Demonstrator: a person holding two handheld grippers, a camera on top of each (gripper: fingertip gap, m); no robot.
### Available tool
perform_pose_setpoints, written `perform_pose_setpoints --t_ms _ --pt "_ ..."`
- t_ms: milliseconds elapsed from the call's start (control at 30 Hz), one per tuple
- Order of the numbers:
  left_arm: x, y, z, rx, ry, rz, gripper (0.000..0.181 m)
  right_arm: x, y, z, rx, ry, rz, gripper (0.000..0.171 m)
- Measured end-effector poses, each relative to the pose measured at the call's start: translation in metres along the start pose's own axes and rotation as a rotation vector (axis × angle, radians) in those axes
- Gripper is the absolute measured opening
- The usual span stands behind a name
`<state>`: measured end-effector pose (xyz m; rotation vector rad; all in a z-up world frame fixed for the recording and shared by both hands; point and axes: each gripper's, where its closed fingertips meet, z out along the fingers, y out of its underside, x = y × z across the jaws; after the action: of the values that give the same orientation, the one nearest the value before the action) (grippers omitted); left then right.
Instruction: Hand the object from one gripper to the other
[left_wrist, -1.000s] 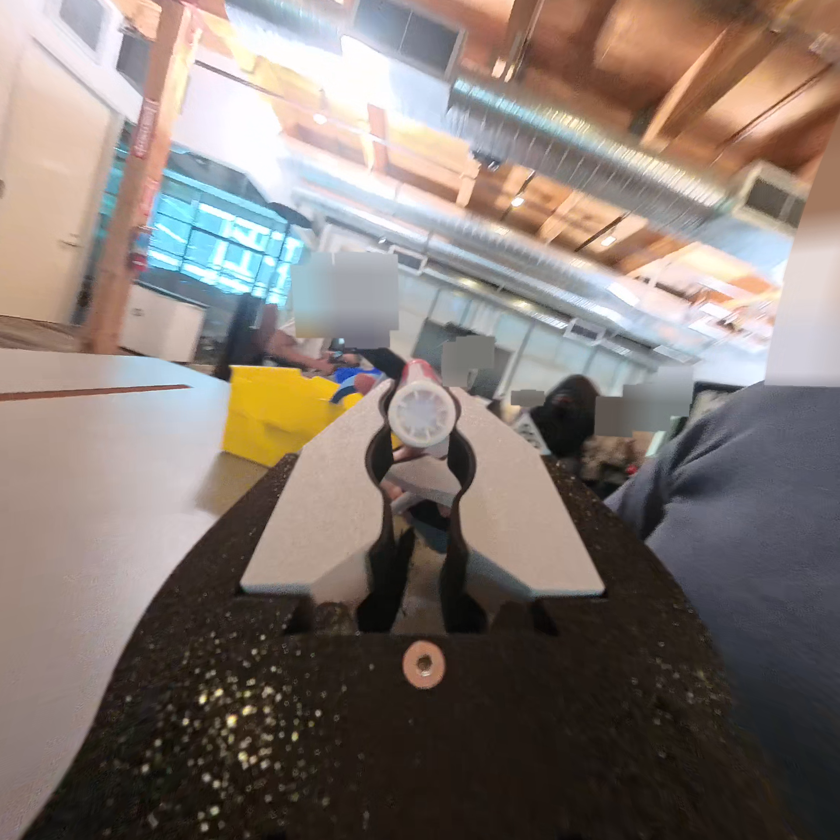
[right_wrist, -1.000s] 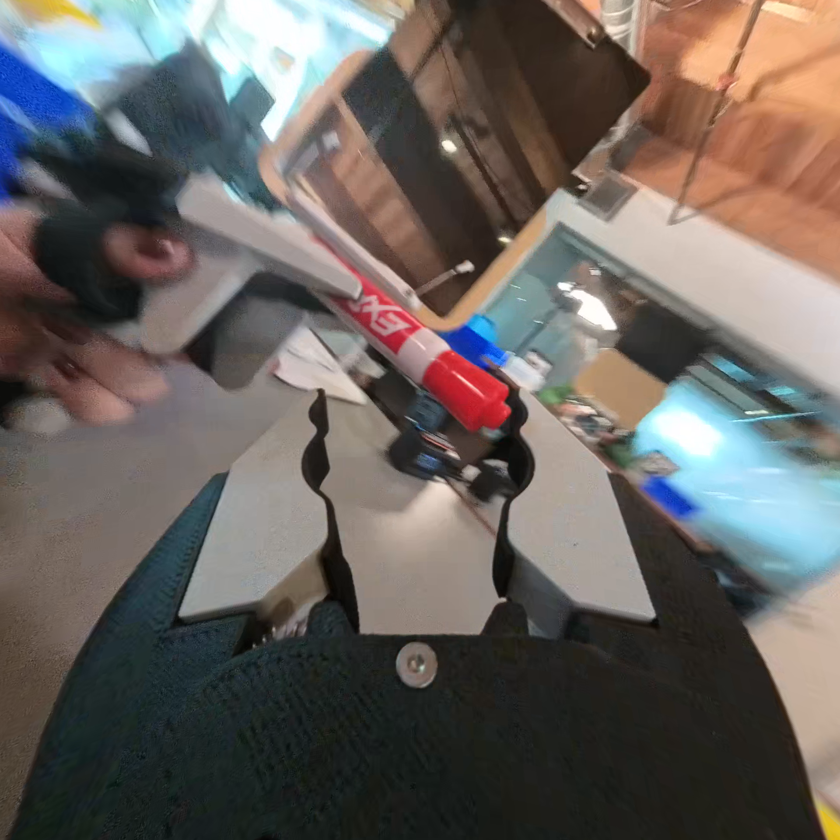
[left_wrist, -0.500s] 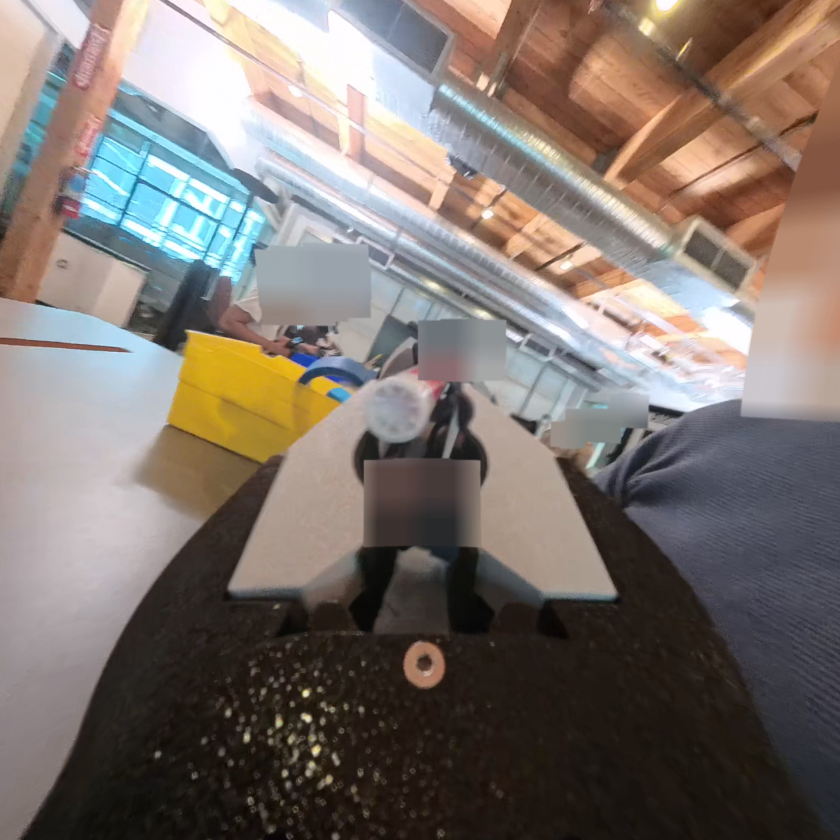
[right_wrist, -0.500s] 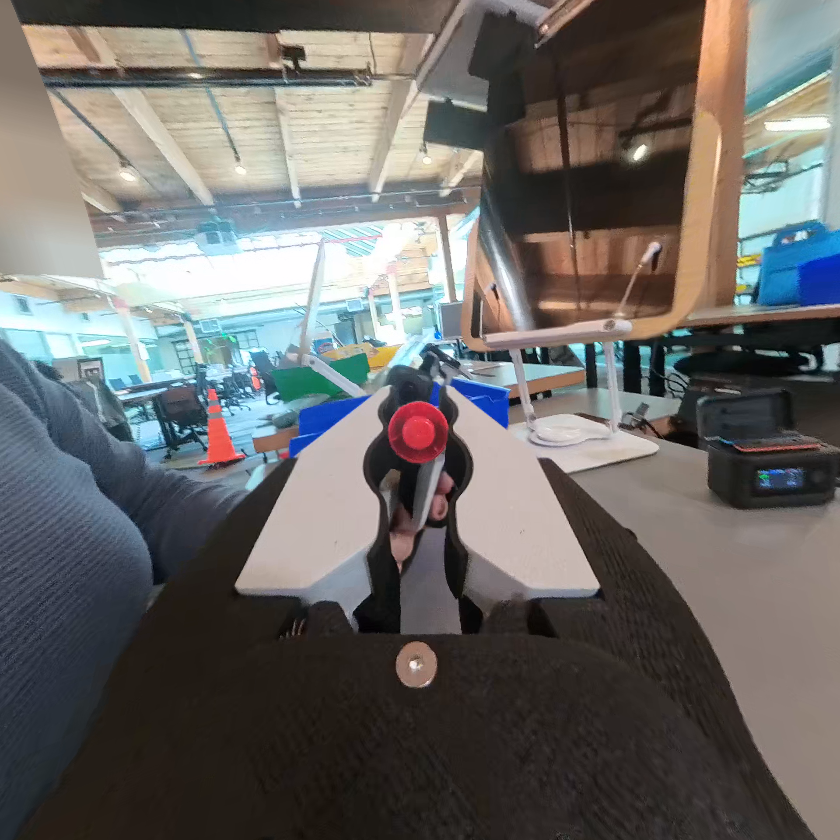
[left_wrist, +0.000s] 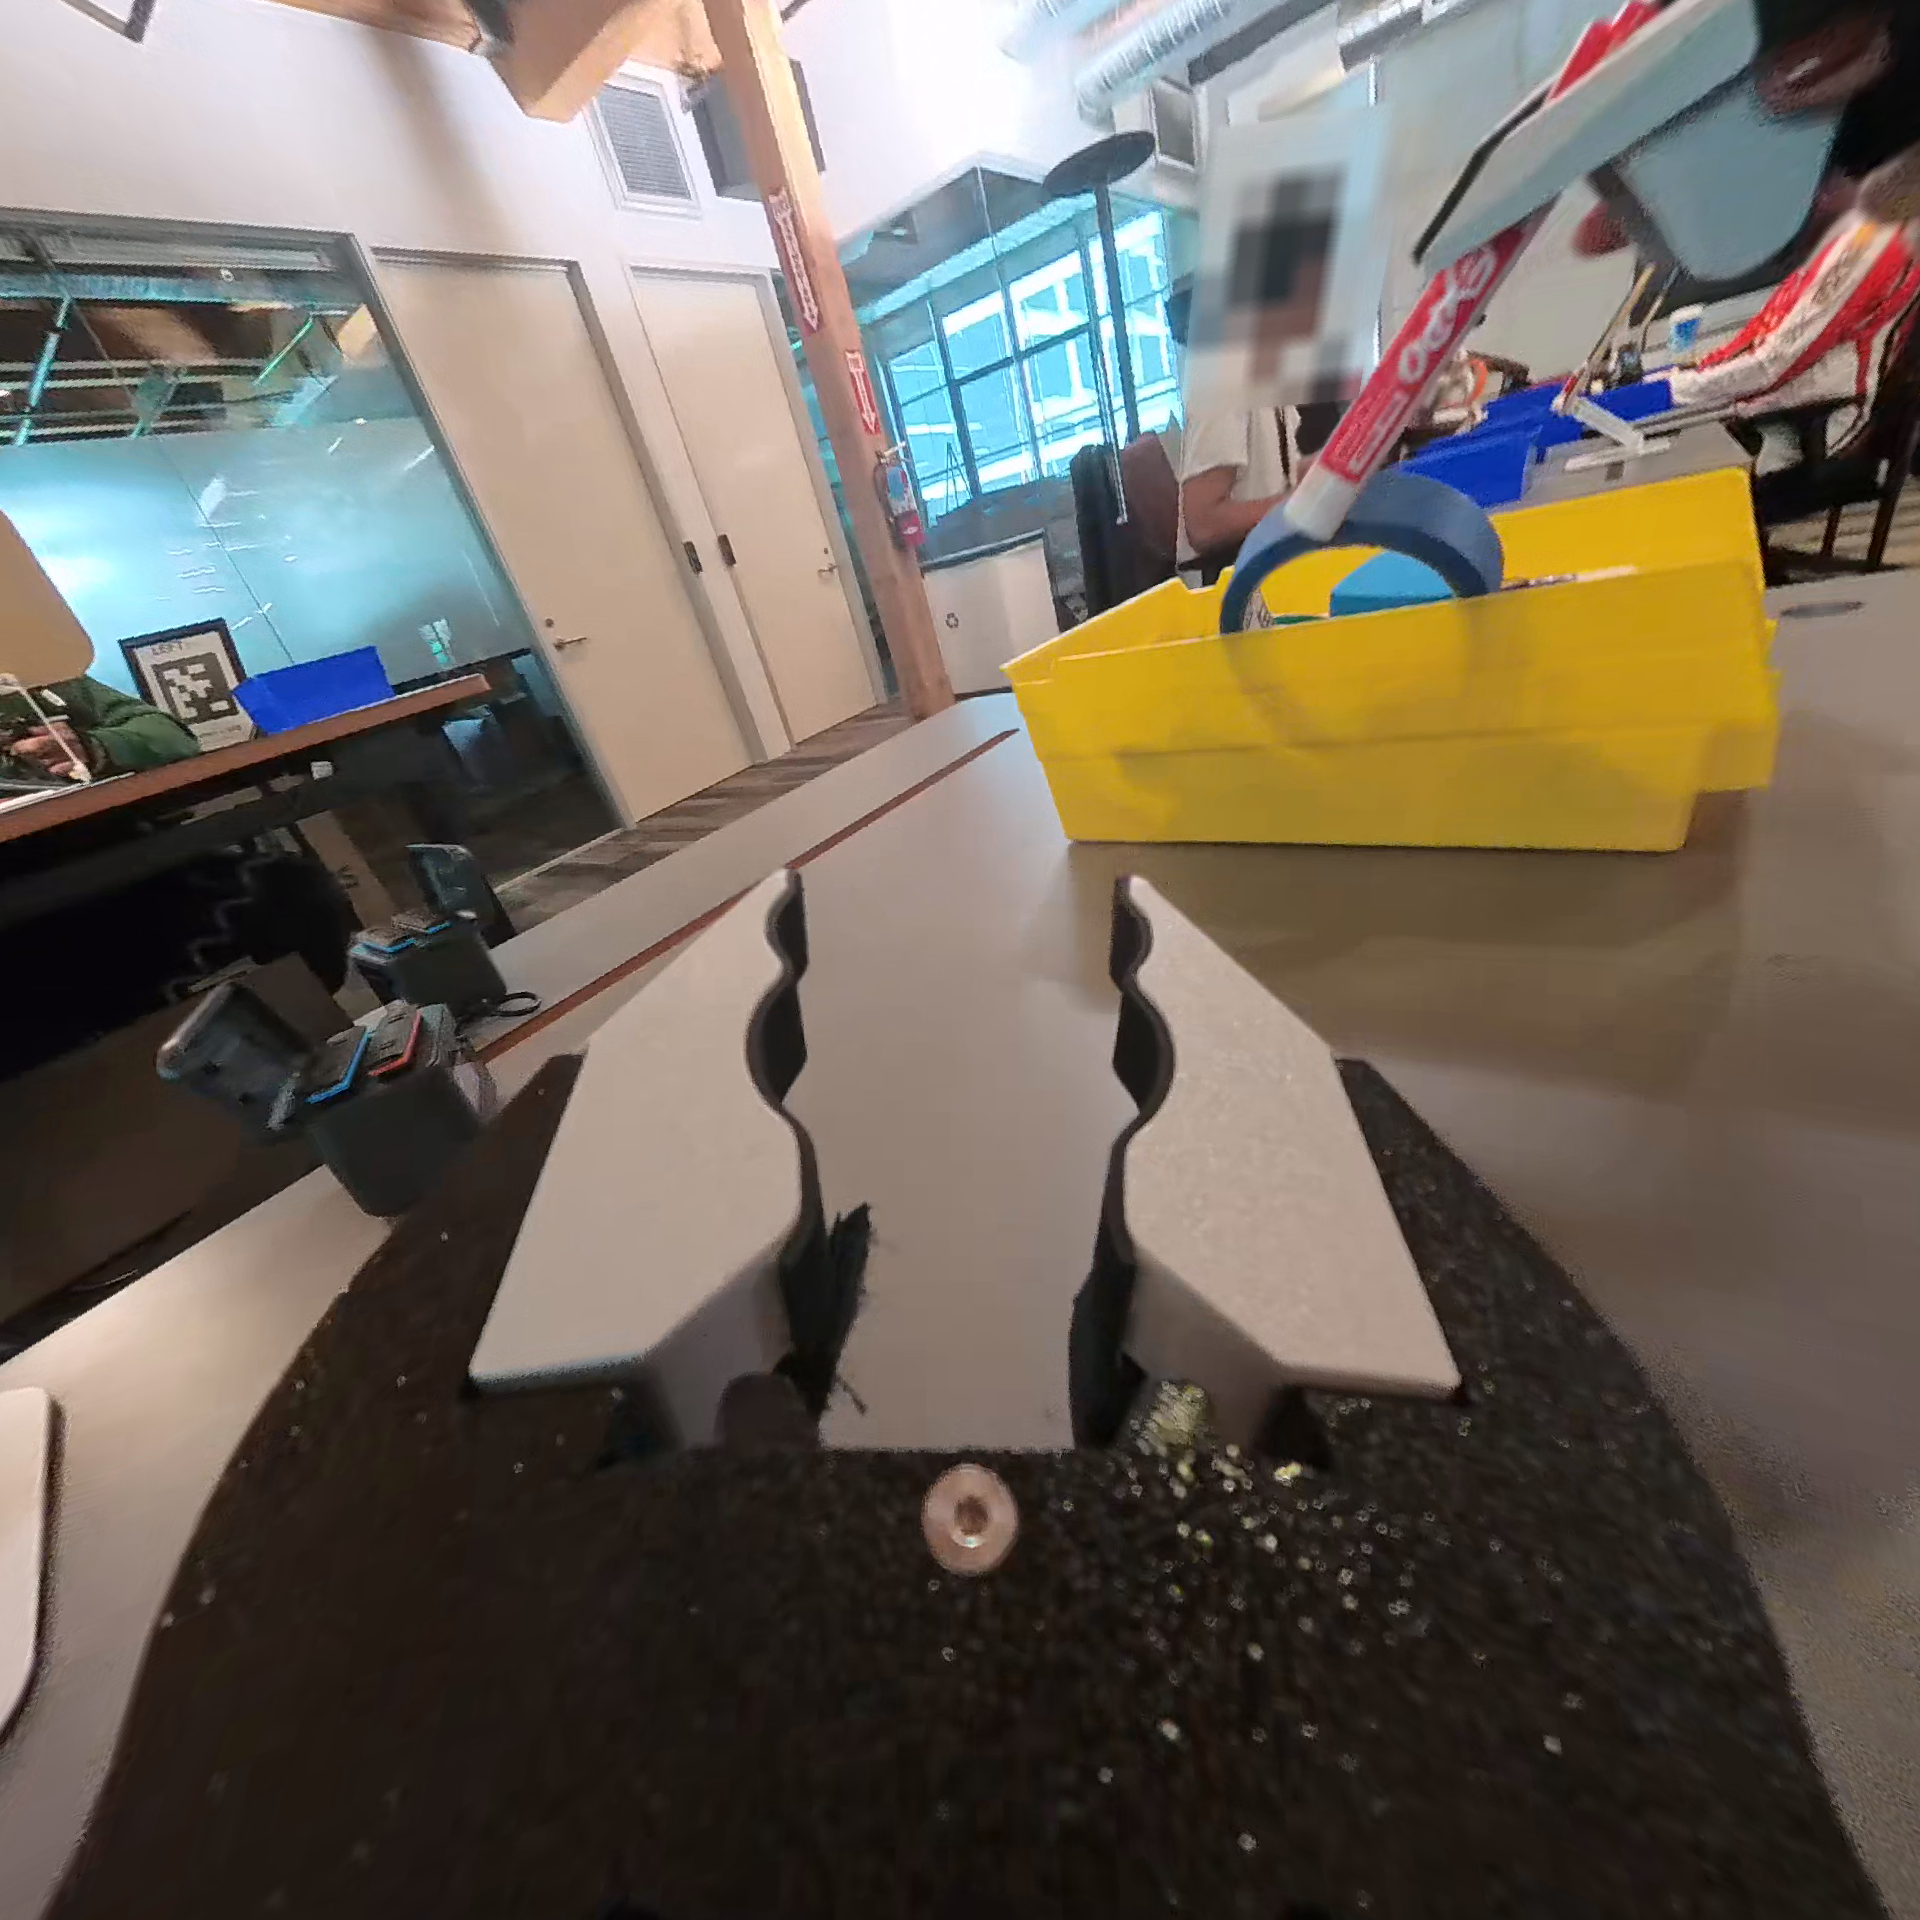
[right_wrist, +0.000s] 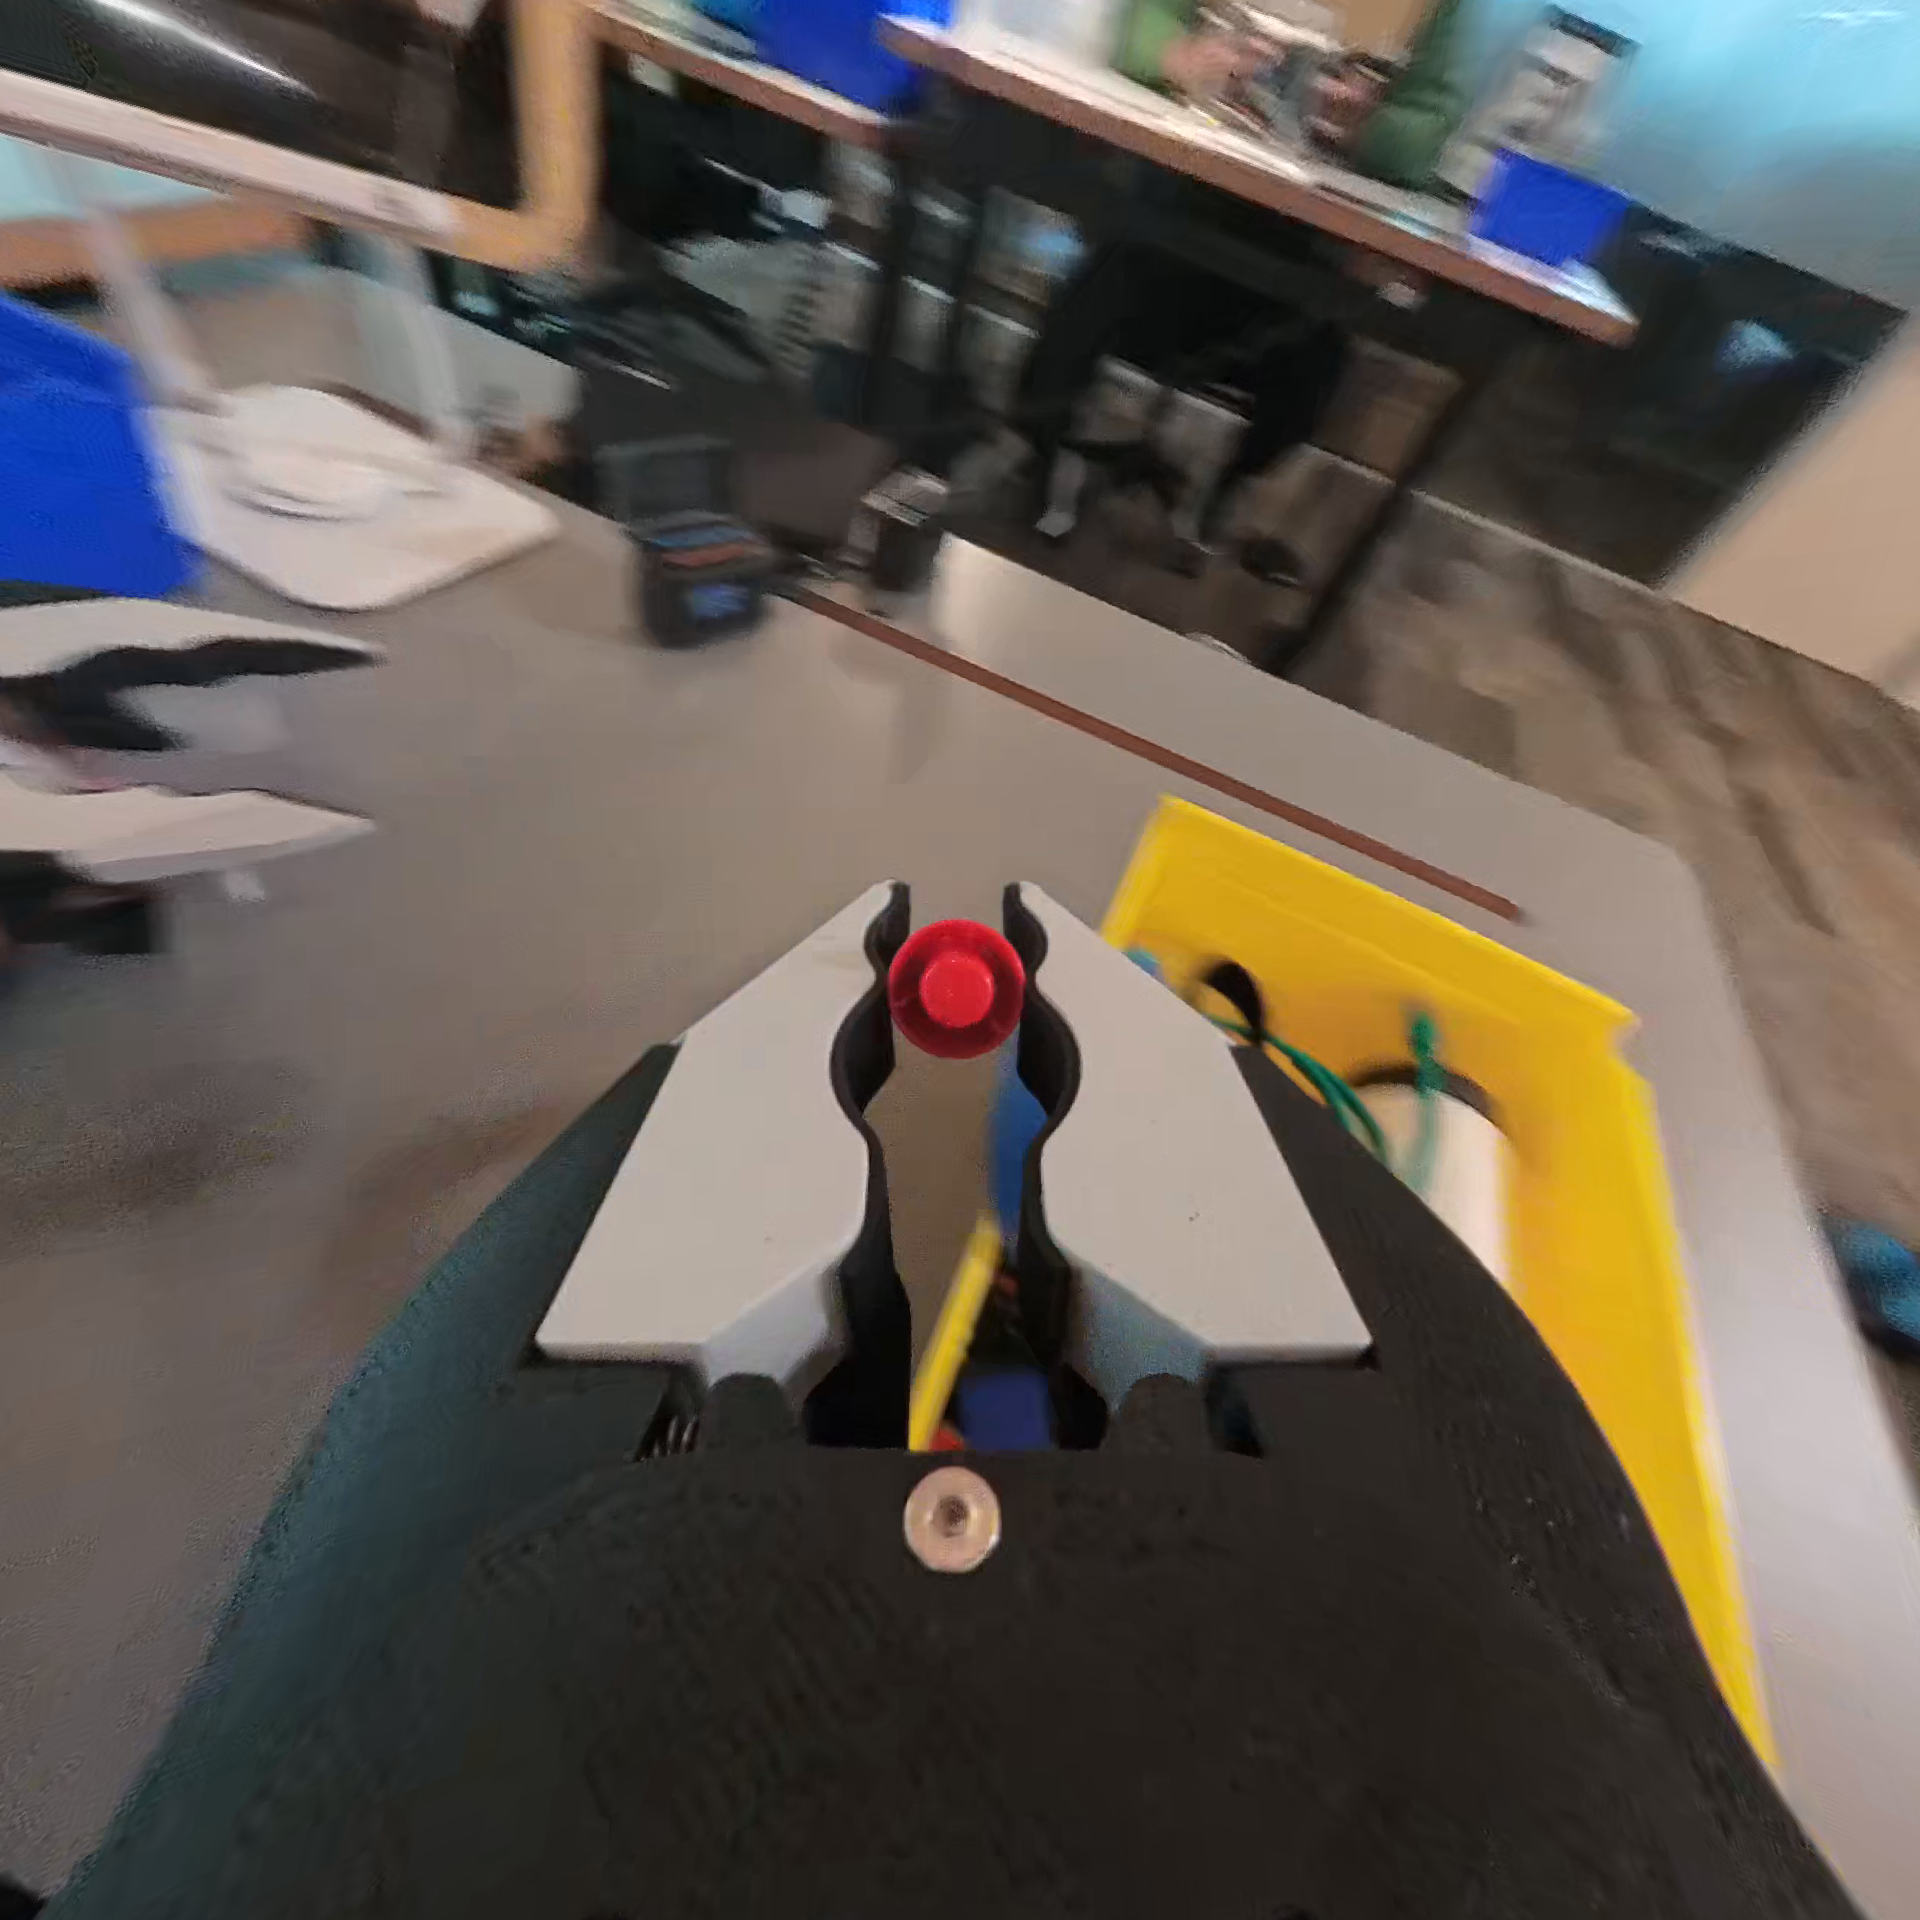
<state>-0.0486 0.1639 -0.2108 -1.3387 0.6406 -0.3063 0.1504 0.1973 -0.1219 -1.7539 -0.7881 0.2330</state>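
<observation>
The red and white marker (left_wrist: 1397, 343) hangs tilted in my right gripper (left_wrist: 1621, 135) at the top right of the left wrist view, its white end just above the yellow bin (left_wrist: 1382, 727). In the right wrist view my right gripper (right_wrist: 954, 904) is shut on the marker, whose red cap (right_wrist: 956, 987) faces the camera between the fingertips, with the yellow bin (right_wrist: 1507, 997) below and to the right. My left gripper (left_wrist: 958, 894) is open and empty, low over the grey table (left_wrist: 1558, 1039). It shows blurred at the left edge of the right wrist view (right_wrist: 156, 748).
A blue tape roll (left_wrist: 1371, 540) stands in the yellow bin, and a white roll with green wire (right_wrist: 1434, 1153) lies in it. Black cases (left_wrist: 395, 1070) sit at the table's left edge. A white lamp base (right_wrist: 343, 488) and a blue bin (right_wrist: 73, 457) stand far left. Left tips to right tips: about 20 cm.
My left gripper has let go of the marker, opened and drawn away low over the table. My right gripper keeps the marker and has swung it over the yellow bin.
</observation>
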Motion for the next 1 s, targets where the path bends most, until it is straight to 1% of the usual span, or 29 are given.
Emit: perform_pose_setpoints --t_ms 33,67,133,233,333,467,533,633,700,767,833,900,1000 --pt "0.001 0.001 0.001 -0.008 0.000 0.015 0.056 0.013 0.006 -0.003 -0.031 0.013 0.024 0.017" --pt "0.002 0.002 0.001 -0.013 0.002 0.027 0.054 0.020 0.008 -0.004 -0.047 -0.017 0.053 0.017" --pt "0.005 0.003 0.002 -0.018 0.007 0.040 0.053 0.041 0.003 0.000 -0.076 -0.054 0.089 0.017" --pt "0.007 0.003 0.002 -0.021 0.016 0.050 0.051 0.082 -0.011 0.013 -0.125 -0.032 0.100 0.017" --pt "0.009 0.003 0.002 -0.025 0.021 0.056 0.049 0.094 -0.022 0.037 -0.214 -0.126 0.122 0.017" --pt "0.010 0.004 0.002 -0.029 0.024 0.061 0.048 0.107 -0.012 0.073 -0.419 -0.138 0.067 0.017" --pt "0.010 0.004 0.002 -0.031 0.027 0.062 0.048 0.116 -0.005 0.085 -0.501 -0.102 0.045 0.017" --pt "0.011 0.005 0.002 -0.036 0.029 0.068 0.048 0.124 -0.004 0.095 -0.541 -0.045 0.015 0.038" --pt "0.012 0.005 0.002 -0.040 0.033 0.069 0.048 0.123 -0.010 0.097 -0.522 -0.028 0.011 0.044" --pt "0.011 0.006 0.003 -0.042 0.028 0.072 0.047 0.119 -0.020 0.097 -0.479 0.004 -0.001 0.045" --pt "0.010 0.005 0.002 -0.038 0.020 0.068 0.047 0.103 -0.036 0.097 -0.380 0.022 -0.011 0.045" --pt "0.006 0.003 0.001 -0.030 0.004 0.058 0.047 0.069 -0.061 0.099 -0.203 0.004 -0.040 0.044" --pt "-0.002 0.001 -0.002 -0.018 -0.028 0.035 0.046 -0.004 -0.089 0.104 0.116 -0.064 -0.101 0.041"
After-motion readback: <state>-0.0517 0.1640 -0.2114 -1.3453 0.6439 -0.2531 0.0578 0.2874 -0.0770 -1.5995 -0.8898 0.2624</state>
